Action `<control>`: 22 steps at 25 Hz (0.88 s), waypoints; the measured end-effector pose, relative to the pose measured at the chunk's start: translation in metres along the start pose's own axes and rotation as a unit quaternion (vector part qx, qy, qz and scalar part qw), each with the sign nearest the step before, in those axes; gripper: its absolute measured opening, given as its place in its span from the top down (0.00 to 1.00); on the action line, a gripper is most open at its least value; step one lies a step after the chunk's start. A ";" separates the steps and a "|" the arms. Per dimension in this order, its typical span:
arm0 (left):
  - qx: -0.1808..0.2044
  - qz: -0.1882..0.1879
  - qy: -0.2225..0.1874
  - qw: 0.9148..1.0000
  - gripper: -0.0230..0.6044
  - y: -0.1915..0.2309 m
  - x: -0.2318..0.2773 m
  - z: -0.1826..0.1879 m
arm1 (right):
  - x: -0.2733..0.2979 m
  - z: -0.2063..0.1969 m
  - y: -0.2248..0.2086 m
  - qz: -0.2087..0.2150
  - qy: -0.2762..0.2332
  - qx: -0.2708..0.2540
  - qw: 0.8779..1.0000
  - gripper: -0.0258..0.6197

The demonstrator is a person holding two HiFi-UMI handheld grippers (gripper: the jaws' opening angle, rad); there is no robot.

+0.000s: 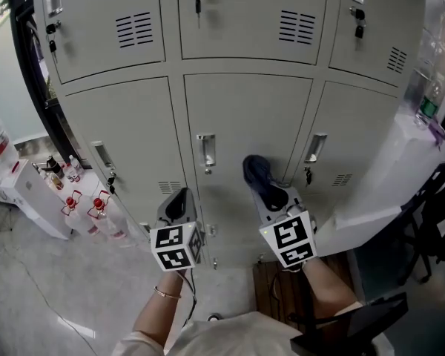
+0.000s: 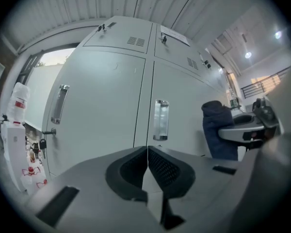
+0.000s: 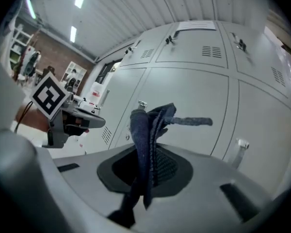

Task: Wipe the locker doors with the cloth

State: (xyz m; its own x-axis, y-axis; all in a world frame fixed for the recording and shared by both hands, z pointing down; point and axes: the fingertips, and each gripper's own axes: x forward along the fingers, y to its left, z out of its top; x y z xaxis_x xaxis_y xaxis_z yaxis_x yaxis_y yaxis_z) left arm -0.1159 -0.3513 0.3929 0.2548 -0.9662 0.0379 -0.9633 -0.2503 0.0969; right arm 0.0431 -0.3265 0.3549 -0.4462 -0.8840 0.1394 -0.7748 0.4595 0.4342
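My right tongs [image 3: 148,152] pinch the soft, limp cloth [image 3: 140,125] by its bunched middle; my left tongs [image 2: 147,152] beside them are closed, empty.

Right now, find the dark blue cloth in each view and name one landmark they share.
Head view: the cloth is at centre, held by the right gripper in front of the lower middle door.
Left gripper view: the cloth is at right, held in the other gripper.
Right gripper view: the cloth is at centre, clamped between the jaws.
Shared landmark: that door's handle, to the cloth's left.
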 end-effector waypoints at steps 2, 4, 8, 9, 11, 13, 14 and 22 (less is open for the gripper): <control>0.002 0.001 -0.005 1.000 0.95 0.002 0.000 0.012 | 0.003 0.016 -0.002 0.007 -0.001 -0.047 0.999 0.90; -0.004 -0.001 -0.010 1.000 0.95 0.007 -0.001 0.025 | 0.006 0.032 -0.004 0.010 -0.001 -0.095 0.995 0.90; -0.002 0.005 -0.013 1.000 0.95 0.020 -0.002 0.045 | 0.014 0.058 -0.006 0.011 0.001 -0.179 0.984 0.89; 0.001 0.007 -0.014 1.000 0.95 0.023 -0.002 0.050 | 0.016 0.064 -0.008 0.010 0.002 -0.199 0.980 0.90; 0.004 0.007 -0.014 1.000 0.95 0.028 -0.001 0.061 | 0.020 0.078 -0.010 0.007 0.002 -0.232 0.973 0.89; 0.003 0.005 -0.016 1.000 0.95 0.031 0.000 0.071 | 0.024 0.093 -0.013 0.004 0.003 -0.257 0.966 0.89; 0.003 0.004 -0.018 1.000 0.95 0.032 0.001 0.076 | 0.026 0.100 -0.015 -0.001 0.004 -0.271 0.962 0.89; 0.023 -0.004 -0.051 0.998 0.95 0.032 0.003 0.125 | 0.033 0.165 -0.034 -0.065 0.011 -0.397 0.915 0.89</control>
State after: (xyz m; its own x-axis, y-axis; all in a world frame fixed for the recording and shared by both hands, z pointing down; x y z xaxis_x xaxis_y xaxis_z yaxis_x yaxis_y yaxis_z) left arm -0.1562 -0.3696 0.2721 0.2541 -0.9650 -0.0649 -0.9649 -0.2576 0.0519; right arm -0.0196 -0.3569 0.1979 -0.3569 -0.9325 0.0549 -0.2469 0.1508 0.9572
